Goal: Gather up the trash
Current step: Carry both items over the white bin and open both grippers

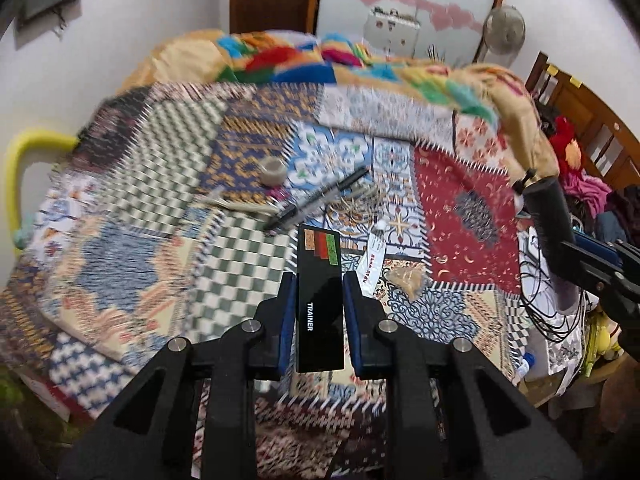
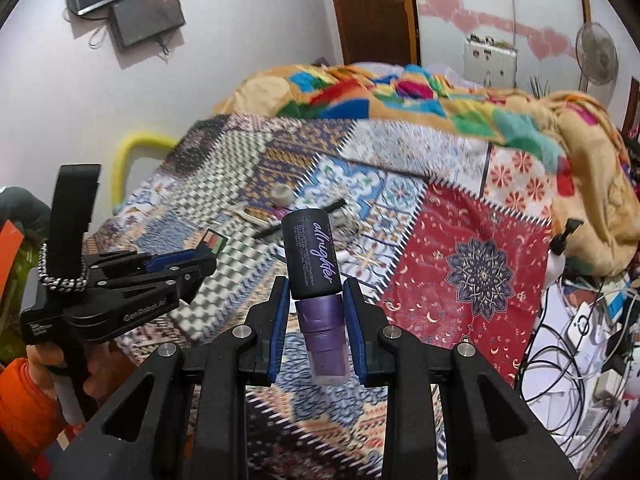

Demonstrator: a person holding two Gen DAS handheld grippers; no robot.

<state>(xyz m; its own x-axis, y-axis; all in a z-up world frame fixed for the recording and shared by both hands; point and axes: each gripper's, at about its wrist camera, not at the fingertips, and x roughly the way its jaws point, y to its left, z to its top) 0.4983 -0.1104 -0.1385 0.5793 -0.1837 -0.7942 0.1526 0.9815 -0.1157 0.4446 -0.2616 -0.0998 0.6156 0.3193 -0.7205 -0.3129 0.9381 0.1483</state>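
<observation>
Black slim box (image 1: 320,300) lettered TRAINER, purple black-capped spray bottle (image 2: 316,284), each gripper-pinched

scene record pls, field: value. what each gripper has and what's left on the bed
left gripper: shut on black box marked TRAINER, lifted clear of the bed
right gripper: shut on purple spray bottle with a black cap, also lifted clear
surface: patchwork bedspread
still on bed: tape roll, black pens, white label strip, tan wrapper
image quality: left wrist view motion-blurred
</observation>
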